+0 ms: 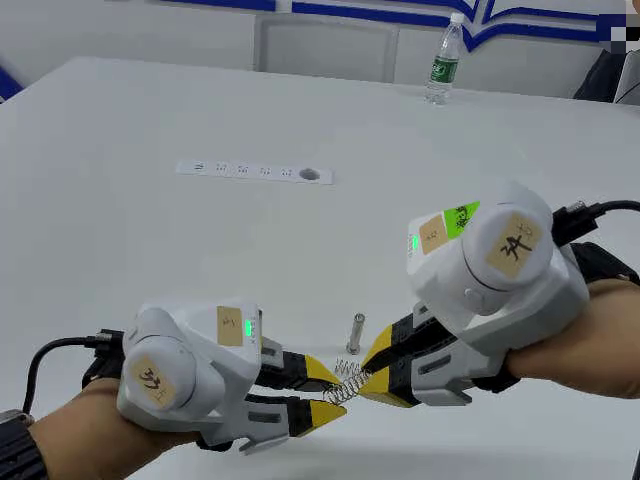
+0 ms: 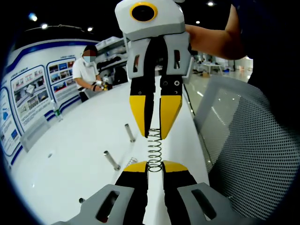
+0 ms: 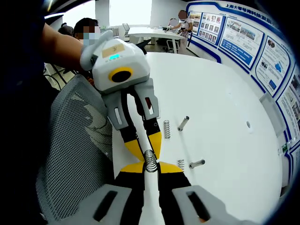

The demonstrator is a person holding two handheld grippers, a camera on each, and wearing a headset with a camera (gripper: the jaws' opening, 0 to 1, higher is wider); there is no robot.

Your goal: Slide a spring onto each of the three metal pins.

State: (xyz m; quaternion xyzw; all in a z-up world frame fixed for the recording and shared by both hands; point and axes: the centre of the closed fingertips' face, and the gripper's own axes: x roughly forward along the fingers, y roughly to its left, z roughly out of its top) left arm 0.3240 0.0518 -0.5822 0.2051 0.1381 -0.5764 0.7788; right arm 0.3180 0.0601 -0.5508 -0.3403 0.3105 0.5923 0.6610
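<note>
The left tool [image 1: 325, 392] and the right tool [image 1: 373, 377] stand tip to tip over the near part of the bench [image 1: 150, 250]. Each is pressed onto one end of the same spring [image 1: 345, 381], which bridges the short gap between them. In the left gripper view the spring [image 2: 154, 150] runs straight from the left tool [image 2: 154, 167] to the right tool [image 2: 154, 132]. The left hand [image 1: 75, 432] lies low at the near left, its tool pointing right. The right hand [image 1: 590, 345] sits higher at the right, its tool angled down and to the left. A pin [image 1: 356, 333] stands upright on the bench just beyond the tips. In the right gripper view a loose spring [image 3: 166, 129] lies near one pin [image 3: 183, 123], and a second loose spring [image 3: 181, 163] lies just beside a second pin [image 3: 197, 163]. A power strip [image 1: 255, 172] lies farther off, and a bottle [image 1: 443, 62] stands at the far edge.
</note>
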